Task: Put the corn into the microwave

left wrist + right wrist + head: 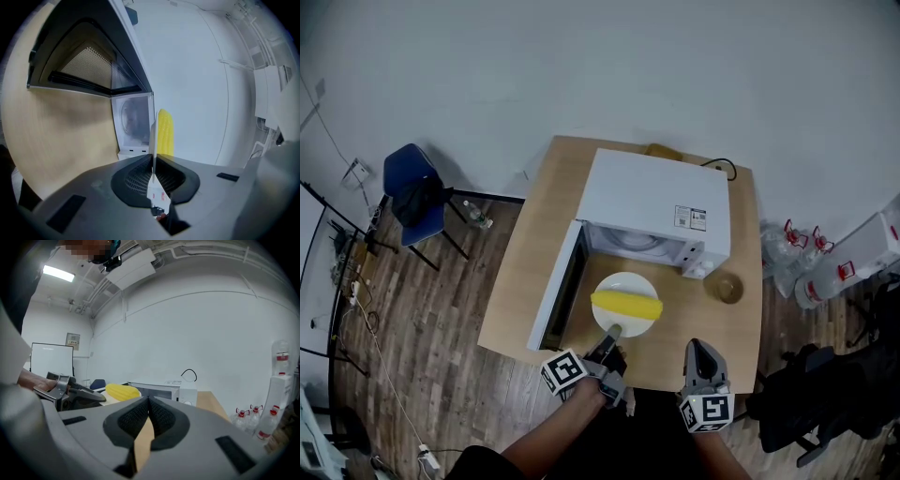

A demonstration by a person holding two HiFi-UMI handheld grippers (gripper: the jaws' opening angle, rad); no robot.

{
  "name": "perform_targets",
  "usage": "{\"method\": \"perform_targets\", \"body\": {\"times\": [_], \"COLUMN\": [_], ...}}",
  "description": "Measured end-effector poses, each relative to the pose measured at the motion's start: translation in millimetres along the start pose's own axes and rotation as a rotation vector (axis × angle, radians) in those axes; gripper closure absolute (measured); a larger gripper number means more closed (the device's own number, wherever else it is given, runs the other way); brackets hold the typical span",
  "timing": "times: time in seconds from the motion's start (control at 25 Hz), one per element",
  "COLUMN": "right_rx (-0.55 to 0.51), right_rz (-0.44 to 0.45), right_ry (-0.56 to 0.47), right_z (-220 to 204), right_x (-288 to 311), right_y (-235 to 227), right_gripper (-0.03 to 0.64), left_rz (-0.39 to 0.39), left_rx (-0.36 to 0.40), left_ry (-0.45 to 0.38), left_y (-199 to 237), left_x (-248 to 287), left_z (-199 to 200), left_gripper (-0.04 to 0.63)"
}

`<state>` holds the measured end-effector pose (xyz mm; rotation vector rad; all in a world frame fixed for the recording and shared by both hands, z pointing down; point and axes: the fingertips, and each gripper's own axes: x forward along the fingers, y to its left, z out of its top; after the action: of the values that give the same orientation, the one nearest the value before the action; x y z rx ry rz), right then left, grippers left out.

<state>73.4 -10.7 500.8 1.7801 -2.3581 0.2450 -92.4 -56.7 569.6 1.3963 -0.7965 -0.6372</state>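
Before the microwave (656, 211), left tool (614, 331) pinches the plate (625, 278) bearing corn (626, 305); right tool (697, 347) pressed together.

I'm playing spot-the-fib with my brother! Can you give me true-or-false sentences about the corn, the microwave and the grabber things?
1. The microwave has its door open. True.
2. The corn lies inside the microwave. False: it lies on the white plate, outside, in front of the opening.
3. The left gripper pinches the plate's rim. True.
4. The right gripper holds the corn. False: its jaws are together with nothing between them.
5. A blue chair stands on the floor beside the table. True.
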Motion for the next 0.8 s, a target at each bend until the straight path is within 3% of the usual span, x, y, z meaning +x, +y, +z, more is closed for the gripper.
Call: {"method": "perform_targets", "body": {"times": [0.24,0.4,0.68,0.8], "right_rx": [-0.016,-0.030,-0.017,-0.014], "right_rz": [0.025,0.049,0.085,0.090], "right_ry": [0.012,0.035,0.069,0.081], "right_z": [-6,-13,-20,-24], "right_x": [34,65,108,123], "right_y": [-14,-27,-38,-43], "right_gripper": [0.560,0.560,0.560,0.560], "left_rz": [0.027,-0.005,0.054,0.034], "left_rx": [0.015,0.014,-0.010,-0.027], "left_ry": [-0.030,-0.065,-0.120,-0.120], "left_y": [18,27,67,75], "left_x": [37,71,110,131], "left_z": [17,32,60,67], "left_gripper": [0.572,0.572,0.572,0.571]}}
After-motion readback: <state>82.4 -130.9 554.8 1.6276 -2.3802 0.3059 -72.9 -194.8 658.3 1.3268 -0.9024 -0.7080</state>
